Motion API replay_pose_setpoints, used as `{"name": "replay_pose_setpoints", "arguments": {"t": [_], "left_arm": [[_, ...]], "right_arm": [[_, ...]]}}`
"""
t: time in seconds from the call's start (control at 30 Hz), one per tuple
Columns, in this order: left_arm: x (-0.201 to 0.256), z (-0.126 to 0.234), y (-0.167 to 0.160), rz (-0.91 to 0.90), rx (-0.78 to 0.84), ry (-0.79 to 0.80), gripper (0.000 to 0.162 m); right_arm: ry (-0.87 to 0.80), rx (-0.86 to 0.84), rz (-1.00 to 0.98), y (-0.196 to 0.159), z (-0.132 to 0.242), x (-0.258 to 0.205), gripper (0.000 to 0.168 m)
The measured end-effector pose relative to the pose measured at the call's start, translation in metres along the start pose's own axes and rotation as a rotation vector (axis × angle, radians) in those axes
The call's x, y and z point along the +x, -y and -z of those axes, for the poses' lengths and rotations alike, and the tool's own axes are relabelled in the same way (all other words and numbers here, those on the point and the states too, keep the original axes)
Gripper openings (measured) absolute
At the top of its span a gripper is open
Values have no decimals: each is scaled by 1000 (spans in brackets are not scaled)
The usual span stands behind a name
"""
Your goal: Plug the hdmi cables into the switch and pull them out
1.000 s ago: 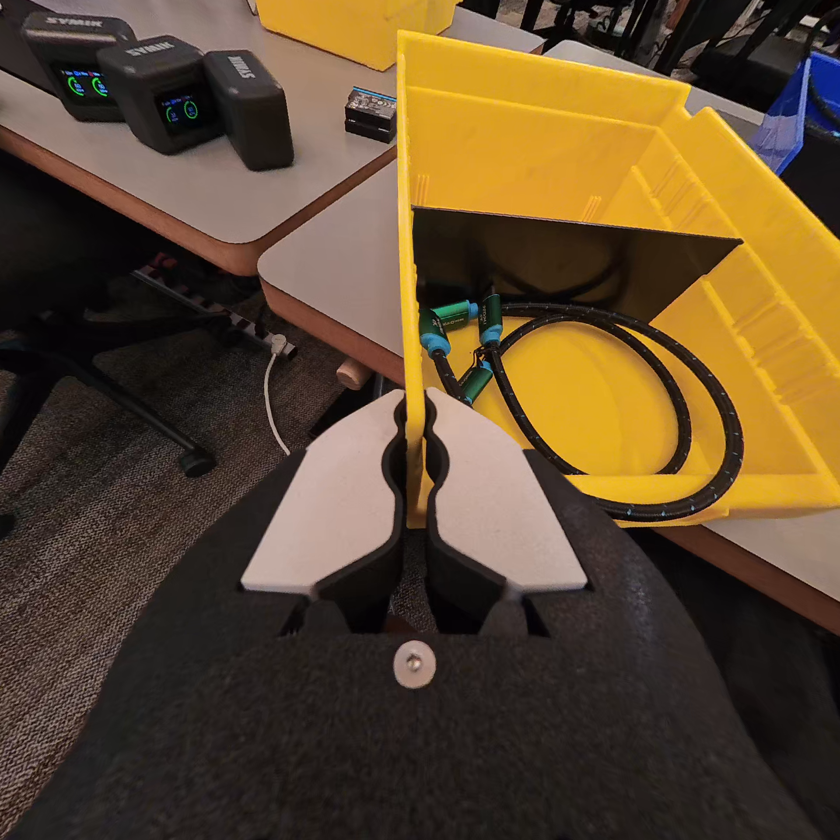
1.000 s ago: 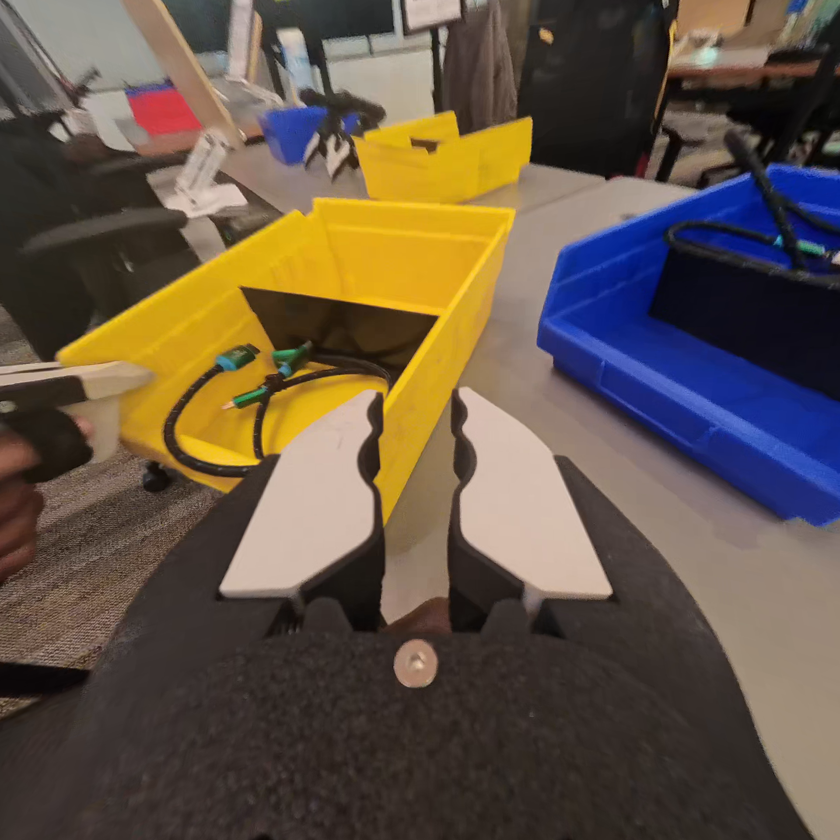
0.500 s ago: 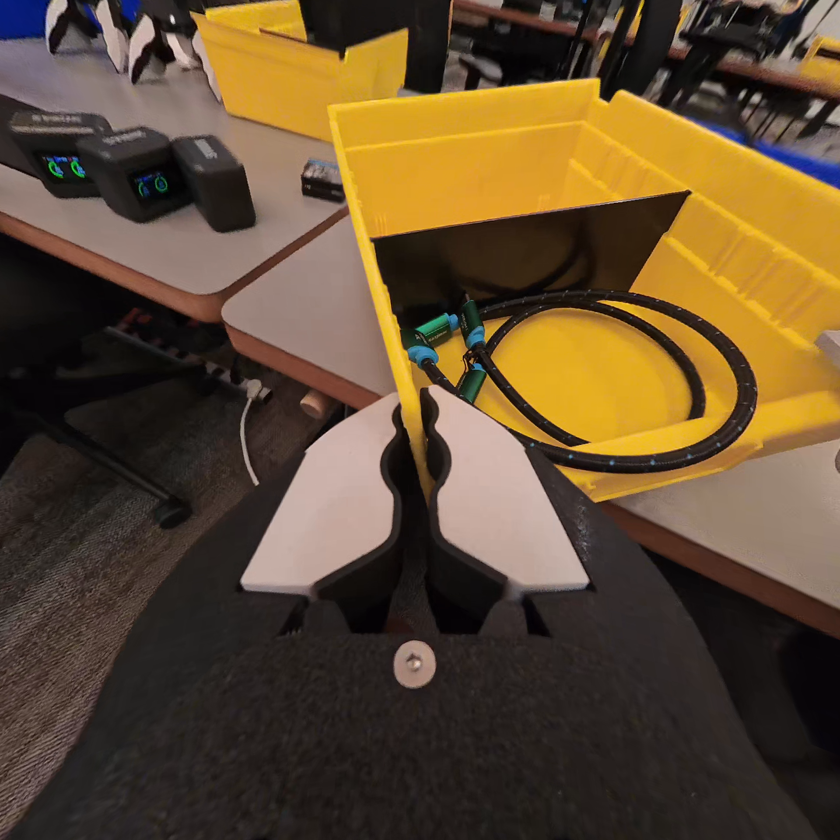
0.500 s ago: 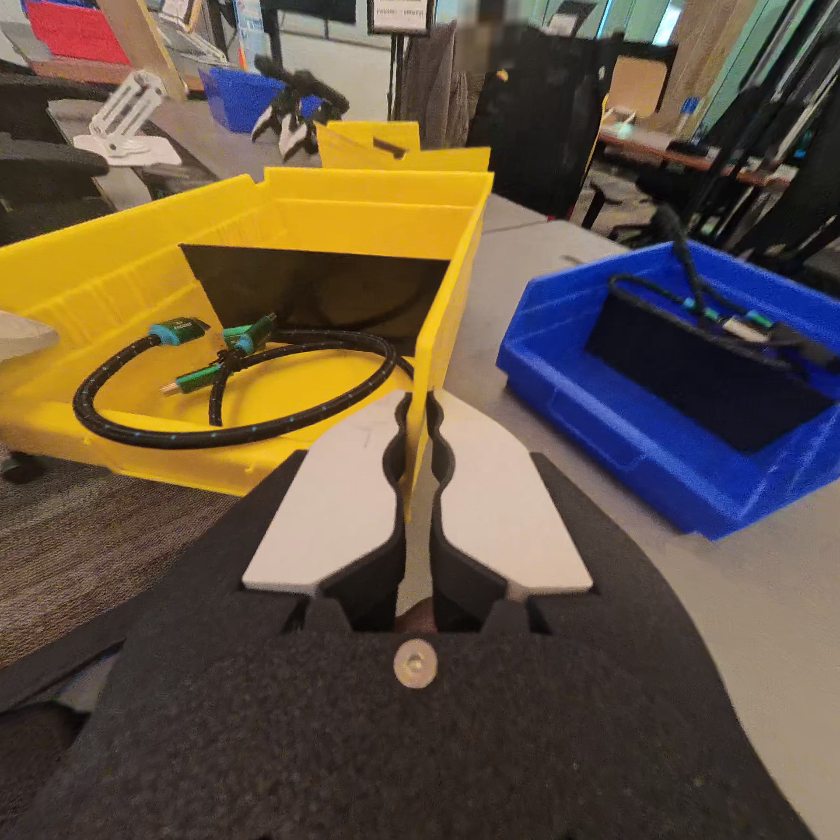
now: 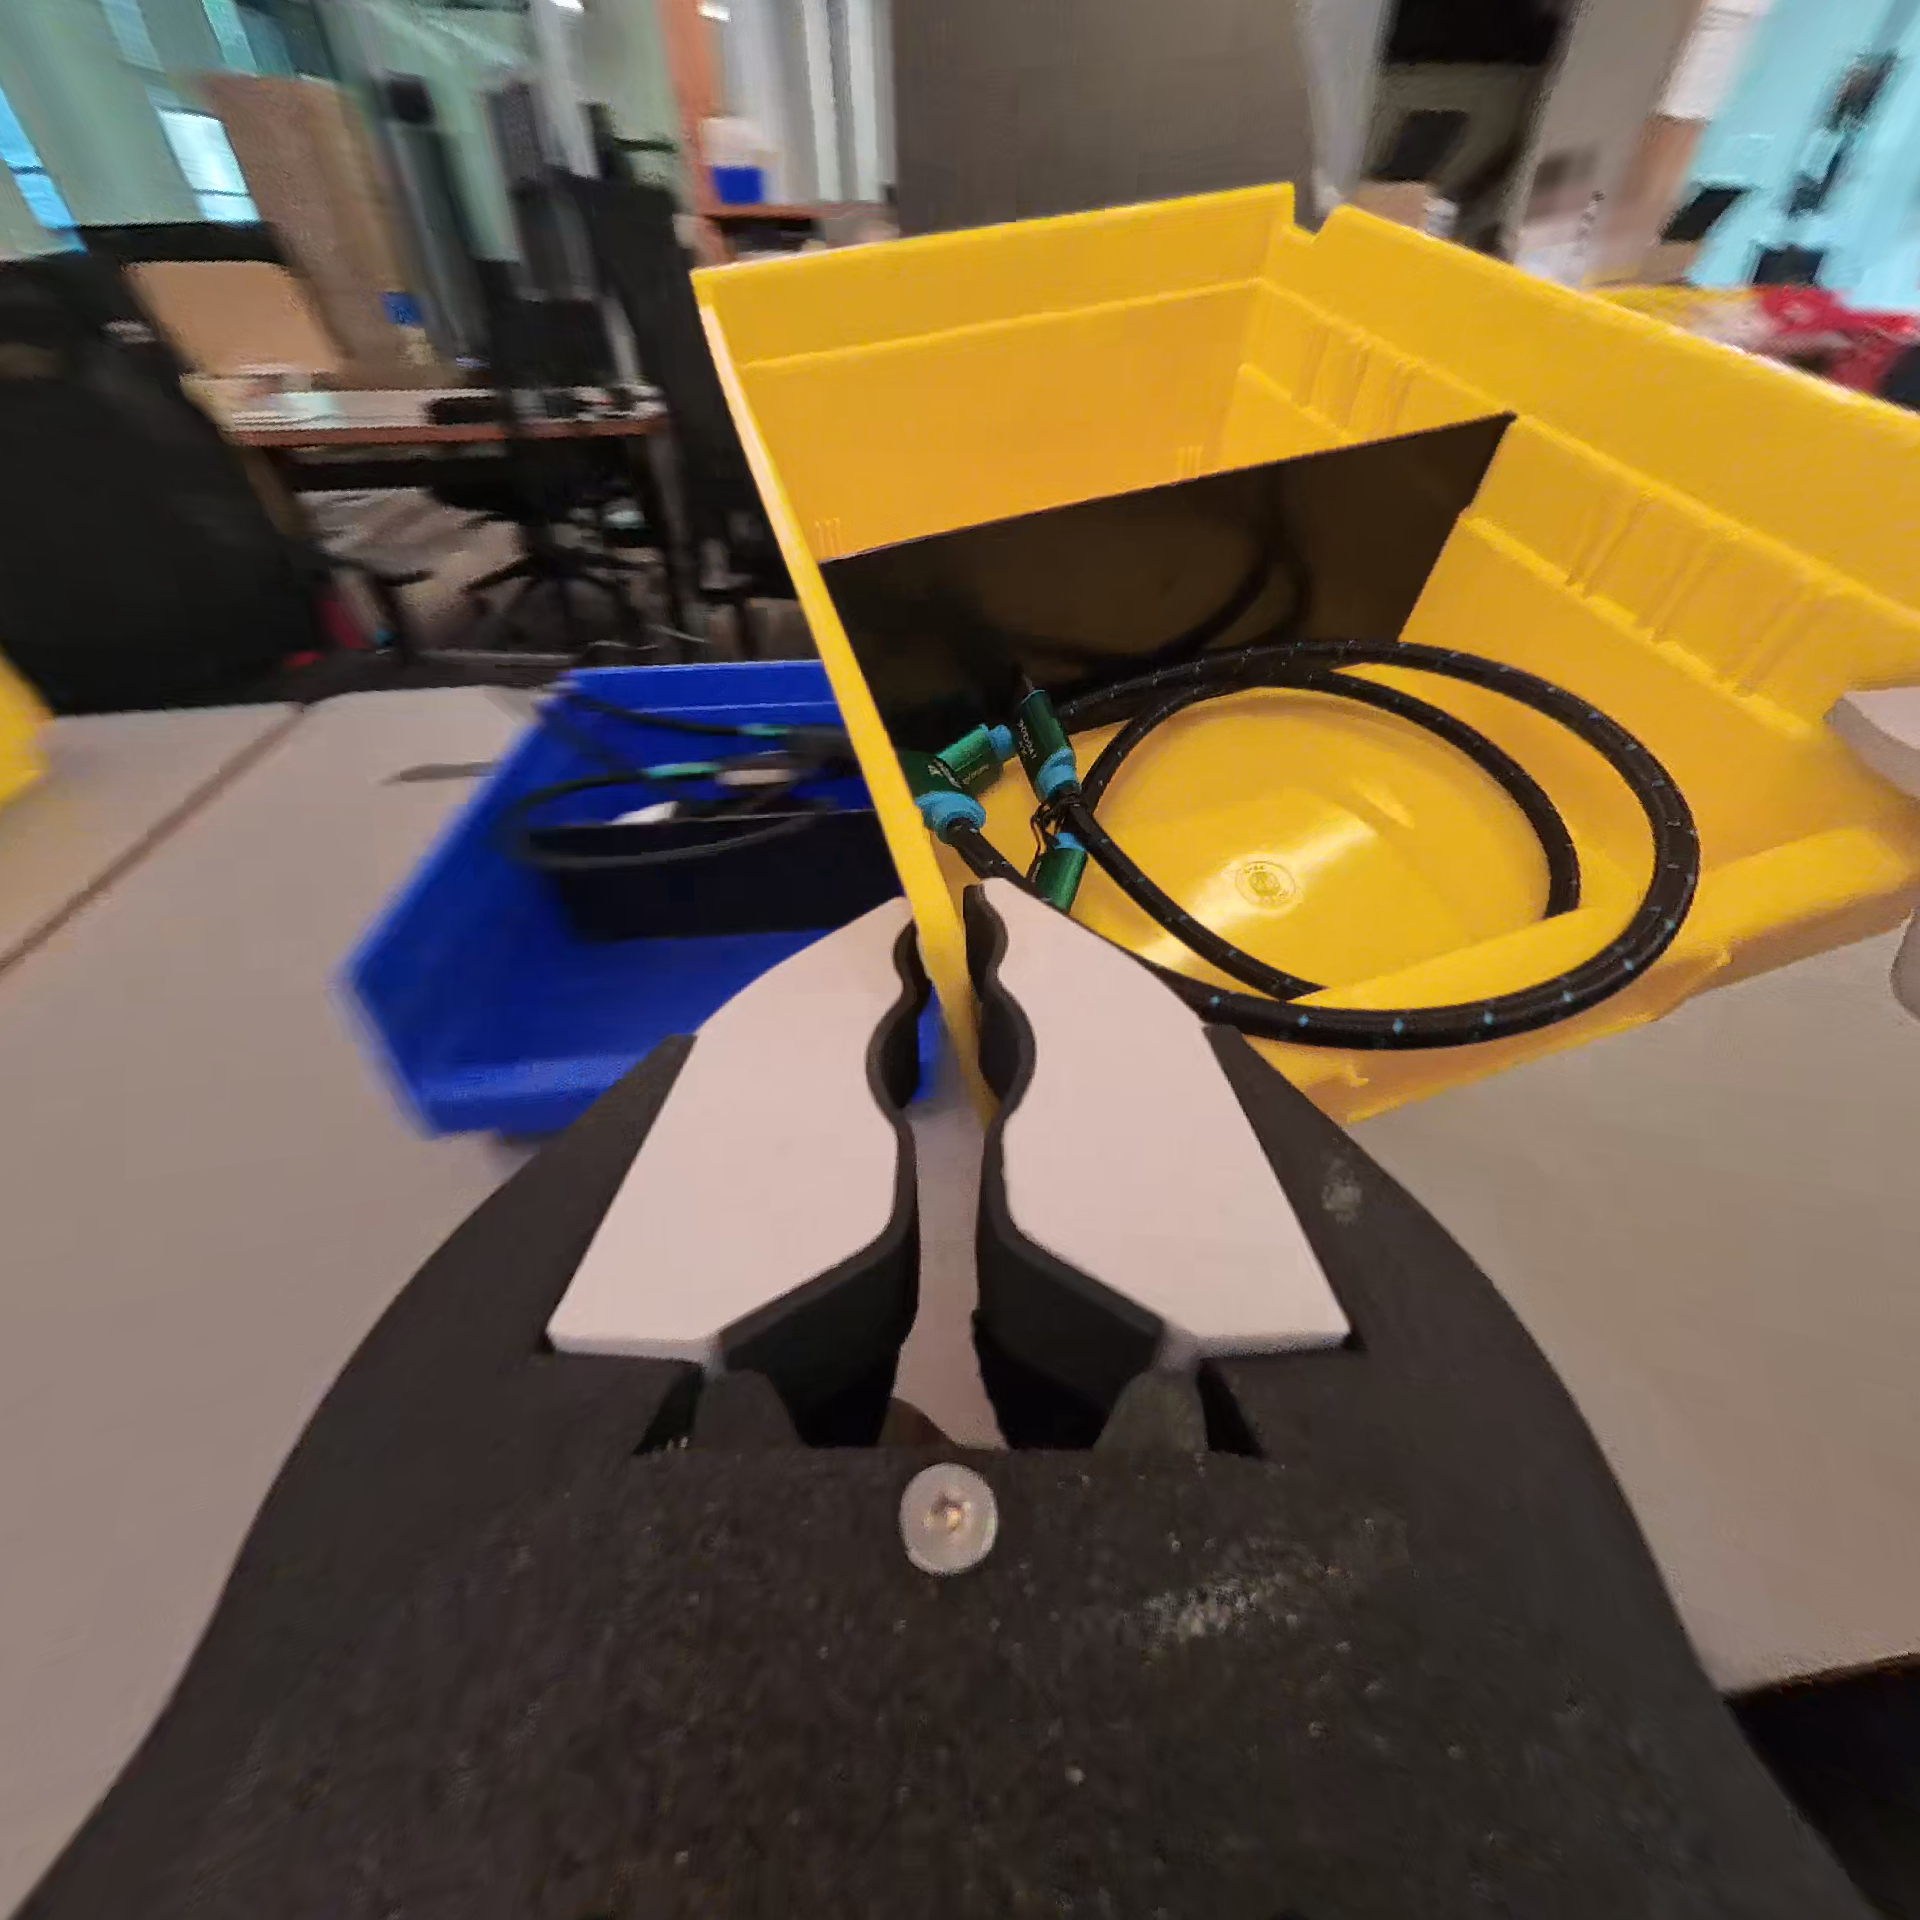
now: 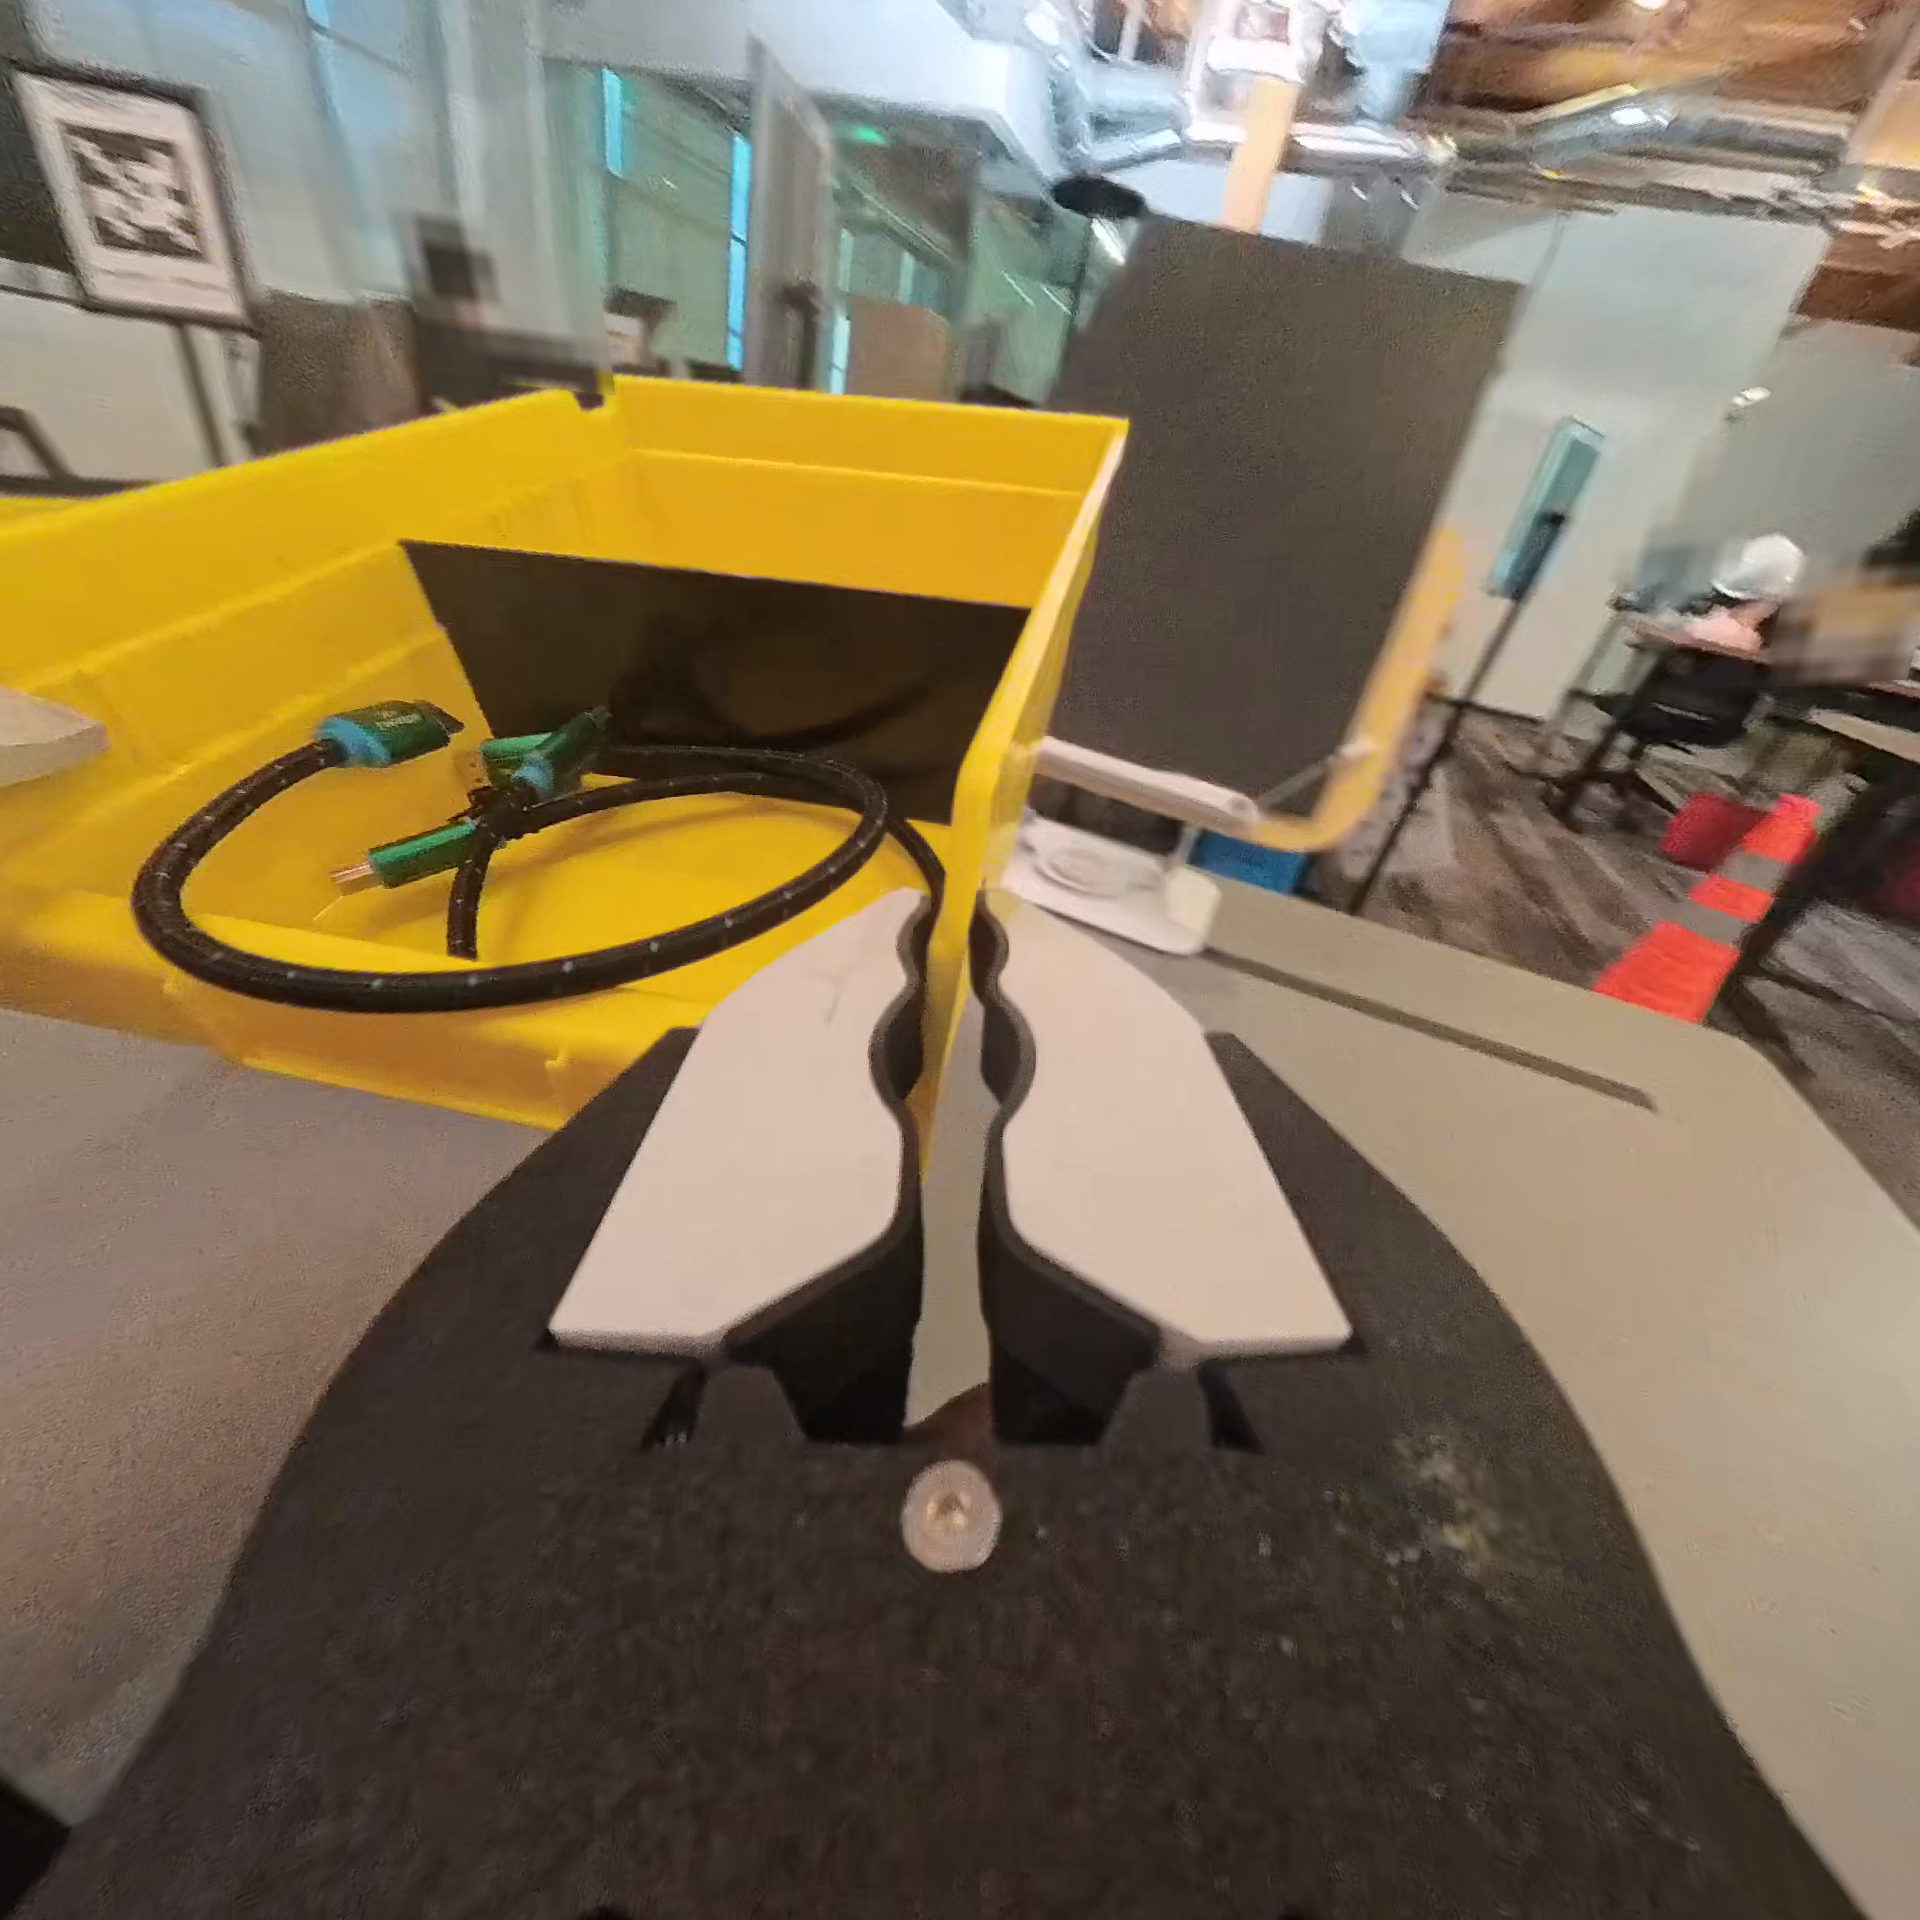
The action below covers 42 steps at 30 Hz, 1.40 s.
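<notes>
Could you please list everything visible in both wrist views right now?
yellow bin: one, yellow, lifted above the table, a side wall pinched by each gripper
black divider: one, black, upright across the yellow bin
HDMI cables: coiled bundle, black braid with green and blue plugs, on the yellow bin's floor before the divider
blue bin: one, blue, on the table left of the yellow bin, holding dark cables
table: grey, under both bins
traffic cone: one, orange with grey bands, on the floor at far right
left gripper: one, grey fingers, shut on the bin's left wall
right gripper: one, grey fingers, shut on the bin's right wall
</notes>
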<state>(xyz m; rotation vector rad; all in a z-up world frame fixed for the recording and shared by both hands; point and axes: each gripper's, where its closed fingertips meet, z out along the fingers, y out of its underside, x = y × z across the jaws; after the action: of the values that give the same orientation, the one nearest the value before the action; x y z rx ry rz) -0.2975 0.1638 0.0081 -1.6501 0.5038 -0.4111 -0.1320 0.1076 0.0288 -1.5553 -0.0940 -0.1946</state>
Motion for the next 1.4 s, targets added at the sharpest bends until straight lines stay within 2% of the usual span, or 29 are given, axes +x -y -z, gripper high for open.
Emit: {"name": "replay_pose_setpoints", "arguments": {"t": [0.1,0.17,0.27,0.33,0.43,0.53,0.6,0.73,0.8,0.9,0.97,1.07,1.17,1.23,1.3,1.4], "left_arm": [[96,-69,-19,-67,-65,-148,6],[157,-110,-39,-84,-119,-214,5],[235,-153,-66,-131,-197,-291,5],[272,-173,-81,-121,-241,-326,6],[316,-186,-94,13,-300,-421,11],[347,-190,-104,24,-344,-504,19],[354,-189,-104,20,-338,-539,22],[351,-178,-97,40,-369,-638,30],[329,-157,-79,96,-341,-701,33],[256,-122,-50,156,-276,-698,41],[182,-104,-30,162,-210,-597,49],[37,-83,-10,78,-128,-284,49],[-112,-56,-15,-10,-166,57,50],[-178,-42,-34,-23,-251,148,52],[-213,-42,-57,-7,-327,141,61],[-229,-67,-82,39,-381,55,61]], "right_arm": [[-208,-108,-39,-48,20,101,4],[-340,-200,-71,-94,32,161,3],[-425,-326,-191,-160,47,234,3],[-421,-361,-225,-185,52,272,3],[-386,-377,-198,-202,50,318,2],[-351,-447,-332,-230,44,352,2],[-302,-455,-346,-235,39,361,2],[-318,-461,-340,-236,41,358,2],[-332,-449,-320,-231,48,353,9],[-409,-418,-231,-208,67,357,20],[-436,-368,-215,-182,77,351,23],[-375,-311,-136,-145,69,309,23],[-195,-274,-140,-122,36,220,24],[-11,-258,-180,-112,8,135,24],[187,-261,-197,-107,-19,37,26],[395,-284,-215,-102,-58,-84,28]]}}
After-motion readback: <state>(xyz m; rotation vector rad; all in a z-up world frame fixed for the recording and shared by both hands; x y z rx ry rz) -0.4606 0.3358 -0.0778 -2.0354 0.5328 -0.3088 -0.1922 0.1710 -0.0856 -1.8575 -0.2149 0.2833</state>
